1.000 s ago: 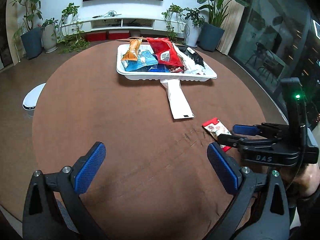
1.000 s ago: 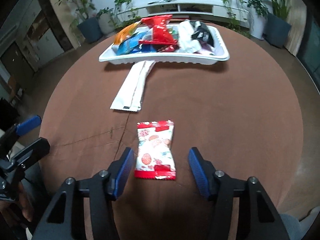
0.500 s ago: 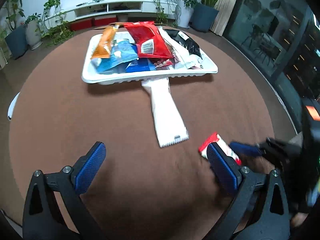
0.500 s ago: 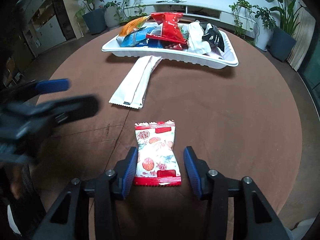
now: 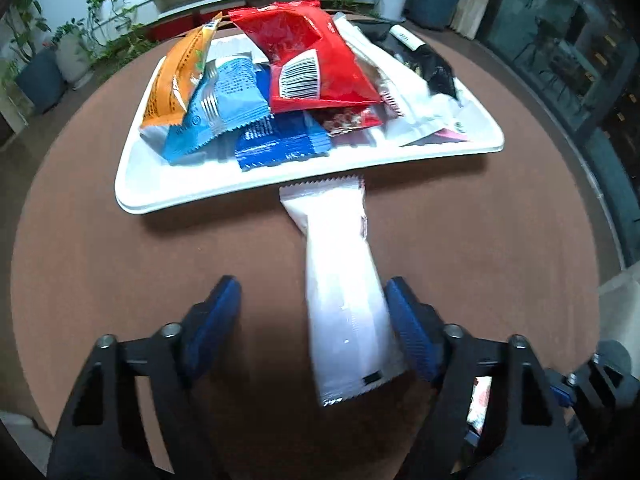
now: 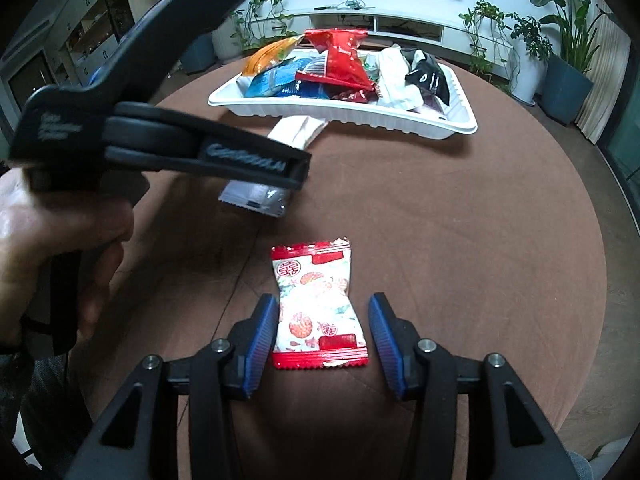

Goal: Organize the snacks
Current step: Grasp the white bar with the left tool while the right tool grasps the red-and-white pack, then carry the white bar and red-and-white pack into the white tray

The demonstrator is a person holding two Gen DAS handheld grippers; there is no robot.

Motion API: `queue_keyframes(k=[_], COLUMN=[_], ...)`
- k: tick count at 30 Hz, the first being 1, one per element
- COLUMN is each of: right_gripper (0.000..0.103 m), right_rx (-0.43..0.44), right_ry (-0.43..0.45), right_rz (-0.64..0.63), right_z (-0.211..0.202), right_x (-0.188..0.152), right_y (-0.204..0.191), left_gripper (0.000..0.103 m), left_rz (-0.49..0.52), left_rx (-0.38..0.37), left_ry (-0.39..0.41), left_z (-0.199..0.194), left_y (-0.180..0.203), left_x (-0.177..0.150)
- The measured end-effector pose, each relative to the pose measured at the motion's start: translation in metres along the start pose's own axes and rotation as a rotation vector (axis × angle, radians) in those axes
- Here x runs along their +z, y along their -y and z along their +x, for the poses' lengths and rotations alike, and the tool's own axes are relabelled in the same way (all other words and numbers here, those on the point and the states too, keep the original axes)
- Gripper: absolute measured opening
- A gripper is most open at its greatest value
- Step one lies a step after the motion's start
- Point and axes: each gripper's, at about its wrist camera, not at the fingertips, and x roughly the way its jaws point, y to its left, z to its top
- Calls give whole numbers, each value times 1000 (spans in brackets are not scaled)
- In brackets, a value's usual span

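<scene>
**A:** Left view first: shows the left claw (image 5: 312, 322) moved in from the near side of the counter (image 5: 120, 264), now straddling the long white packet (image 5: 340, 280) lying flat with its far end against the rim of the white tray (image 5: 160, 200)

**B:** Gripping yet?

**A:** Not yet; has just been narrowing from full spread to roughly half open with the packet between the jaws, right pad just beside the wrapper's edge, left pad well clear, holding nothing

**B:** And through the right view?

**A:** Shows the right claw (image 6: 322, 340) low over the red-and-white candy packet (image 6: 316, 304), lying alone on the counter well short of the tray. Partly open, a shade narrower than a second ago, flanking the wrapper without visibly squeezing. Also catches the left claw's body swung in above the white packet

**B:** Meaning for the job?

**A:** Looks like two pickups lined up at once, with only these two snacks seen outside the tray; probably needs a squeeze, a lift and a drop onto the pile on each side
</scene>
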Motion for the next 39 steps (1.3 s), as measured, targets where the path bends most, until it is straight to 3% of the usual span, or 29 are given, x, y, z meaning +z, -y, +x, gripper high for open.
queue_keyframes(k=[4,6,12,18,29,35,39], right_gripper=[52,48,43,37,34,33,33], right_rx=[-3,-16,-26,-17,16,27,32], right_ry=[-10,-15,-40,-61,-93,-76,-65], right_rz=[-10,-20,-46,-64,-77,-60,-49], right_z=[1,1,1,-1,-3,-6,-10], right_x=[2,2,1,0,0,1,2], right_y=[-2,-3,-6,-7,-9,-6,-3], left_gripper=[63,52,35,26,20,20,20], left_rz=[13,21,100,154,271,253,246], left_rx=[12,11,-7,-35,-64,-96,-106], left_ry=[-6,-6,-22,-40,-90,-78,-64], left_z=[2,1,1,5,3,-1,-18], left_y=[2,1,10,15,21,11,9], left_x=[5,6,9,9,8,6,-15])
